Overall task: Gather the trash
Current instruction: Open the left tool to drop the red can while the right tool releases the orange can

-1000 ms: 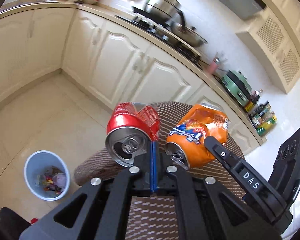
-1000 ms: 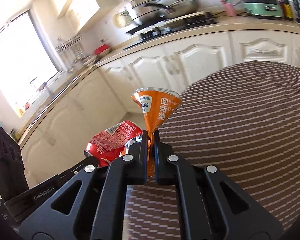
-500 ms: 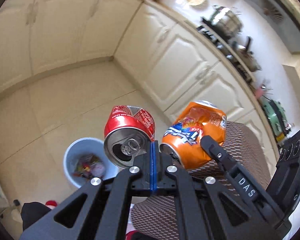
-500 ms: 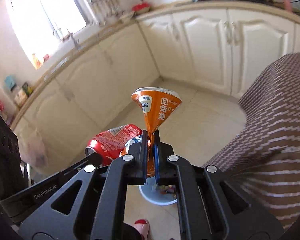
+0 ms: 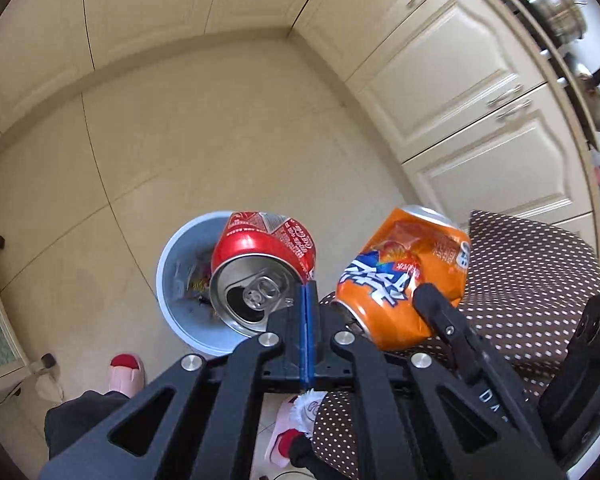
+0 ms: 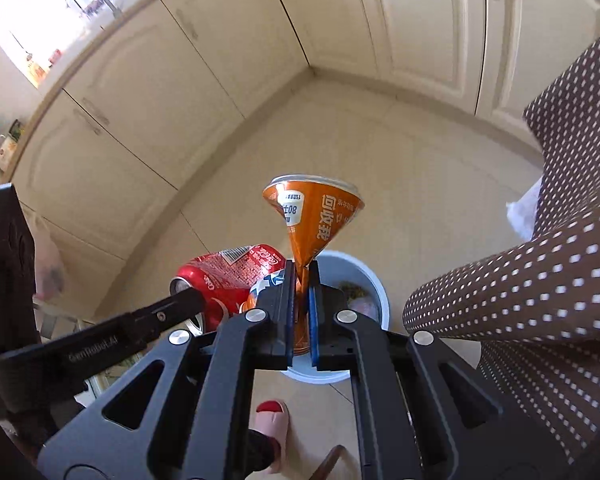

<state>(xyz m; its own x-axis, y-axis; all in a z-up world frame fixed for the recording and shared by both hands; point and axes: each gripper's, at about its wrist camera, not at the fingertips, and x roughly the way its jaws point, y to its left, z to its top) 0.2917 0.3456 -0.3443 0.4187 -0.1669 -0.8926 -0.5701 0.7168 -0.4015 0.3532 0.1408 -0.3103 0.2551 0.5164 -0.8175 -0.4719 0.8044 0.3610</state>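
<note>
My left gripper (image 5: 308, 292) is shut on the rim of a crushed red cola can (image 5: 262, 264) and holds it in the air above a pale blue trash bin (image 5: 180, 320) on the floor. My right gripper (image 6: 302, 280) is shut on a crushed orange soda can (image 6: 314, 216), which hangs above the same bin (image 6: 370, 280). The orange can (image 5: 404, 272) and the right gripper's finger (image 5: 440, 312) show to the right in the left wrist view. The red can (image 6: 230, 280) and the left gripper's finger (image 6: 156, 316) show at the left in the right wrist view. The bin holds some trash.
Cream cabinets (image 5: 460, 80) line the walls round the beige tiled floor (image 5: 220, 140). A brown dotted tablecloth (image 5: 532, 280) hangs at the right, also in the right wrist view (image 6: 540, 280). A pink slipper with a red toe (image 5: 126, 372) stands by the bin.
Both grippers have carried their cans off the table and tilted down over the floor. The bin now lies right under the cans.
</note>
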